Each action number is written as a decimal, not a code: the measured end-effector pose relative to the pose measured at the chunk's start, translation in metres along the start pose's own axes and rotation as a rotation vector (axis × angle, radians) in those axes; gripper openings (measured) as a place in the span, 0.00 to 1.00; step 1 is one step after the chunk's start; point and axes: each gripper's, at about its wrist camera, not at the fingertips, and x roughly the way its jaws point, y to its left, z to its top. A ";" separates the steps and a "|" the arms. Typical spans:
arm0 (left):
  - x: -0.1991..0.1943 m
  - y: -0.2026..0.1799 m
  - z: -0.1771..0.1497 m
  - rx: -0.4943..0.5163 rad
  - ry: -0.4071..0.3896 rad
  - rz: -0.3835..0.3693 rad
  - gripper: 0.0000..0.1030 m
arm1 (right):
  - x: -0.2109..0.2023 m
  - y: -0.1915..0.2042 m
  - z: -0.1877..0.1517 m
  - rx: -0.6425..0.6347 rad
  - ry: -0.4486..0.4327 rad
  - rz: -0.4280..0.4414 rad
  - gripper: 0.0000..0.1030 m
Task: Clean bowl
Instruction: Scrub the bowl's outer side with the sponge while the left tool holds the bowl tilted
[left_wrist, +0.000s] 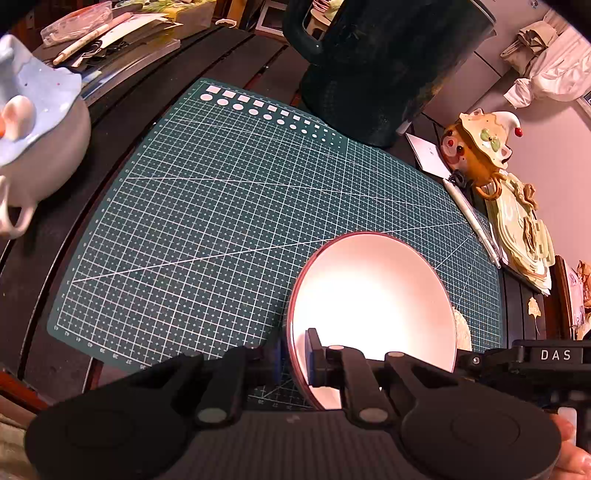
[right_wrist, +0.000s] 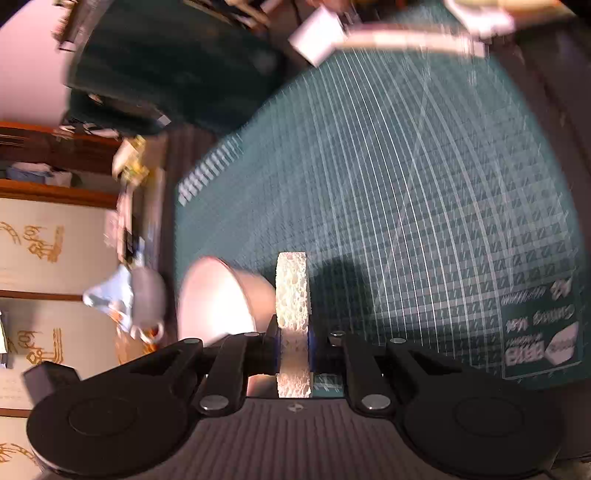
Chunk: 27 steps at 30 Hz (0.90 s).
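Note:
A pale pink bowl (left_wrist: 373, 291) with a dark red rim is tilted up over the green cutting mat (left_wrist: 229, 206). My left gripper (left_wrist: 293, 356) is shut on its near rim, one finger inside the bowl and one outside. In the right wrist view my right gripper (right_wrist: 293, 349) is shut on a white porous sponge (right_wrist: 292, 291) that stands on edge between the pads. The same bowl (right_wrist: 218, 299) lies just left of the sponge, its outer wall close to it. This view is blurred by motion.
A large dark green jug (left_wrist: 384, 62) stands at the far edge of the mat. A blue and white ceramic pot (left_wrist: 37, 125) sits at the left. A clown figurine (left_wrist: 476, 147) and a white pen (left_wrist: 476, 225) lie at the right.

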 end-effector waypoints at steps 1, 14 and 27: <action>0.000 0.000 0.000 -0.002 0.001 -0.002 0.11 | -0.002 0.001 0.000 -0.004 -0.006 0.000 0.12; 0.000 0.001 0.000 -0.002 0.001 -0.002 0.11 | -0.029 0.014 -0.003 -0.060 -0.091 0.018 0.12; 0.001 0.001 -0.001 -0.004 0.002 -0.003 0.11 | -0.042 0.020 -0.005 -0.082 -0.126 0.031 0.12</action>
